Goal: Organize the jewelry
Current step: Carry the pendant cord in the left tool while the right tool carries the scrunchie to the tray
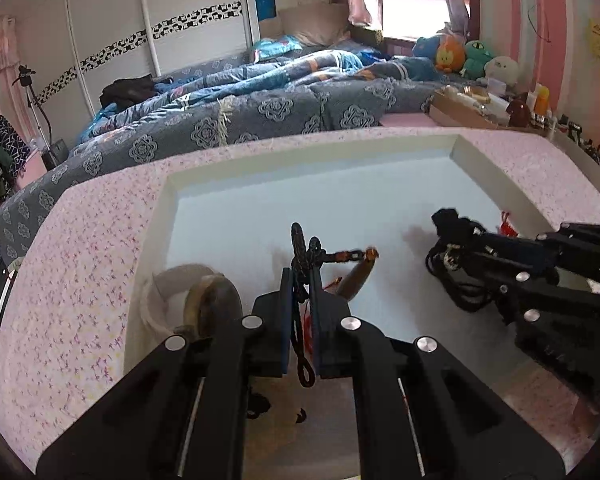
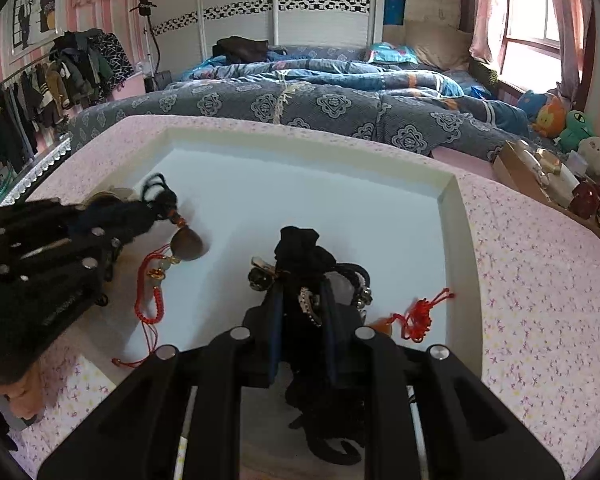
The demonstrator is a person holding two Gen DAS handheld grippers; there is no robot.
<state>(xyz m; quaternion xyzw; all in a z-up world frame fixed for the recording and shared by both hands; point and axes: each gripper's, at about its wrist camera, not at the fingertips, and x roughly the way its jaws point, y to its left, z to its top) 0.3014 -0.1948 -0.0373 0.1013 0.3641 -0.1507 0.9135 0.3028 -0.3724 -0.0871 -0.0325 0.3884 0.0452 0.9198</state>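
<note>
A table under a pink flowered cloth is carrying a shallow white tray sunk into its middle, with a bed in grey patterned covers lying beyond the far edge. Both grippers are hanging over the tray's near half. The right gripper is clamping a black pouch stuffed with bracelets and black cords, its jaws standing a little apart around the bundle, which is sitting near the middle of the tray toward the near edge. The left gripper is pinching a black cord necklace between jaws drawn nearly together; the cord is running on to small beads and a brown pendant that is reaching the tray floor toward the near left corner. A translucent bangle and a brown bangle are leaning together in that near left corner. A red cord bracelet is lying on the tray just beside the pendant, and a red knotted charm is lying close to the tray's right wall.
</note>
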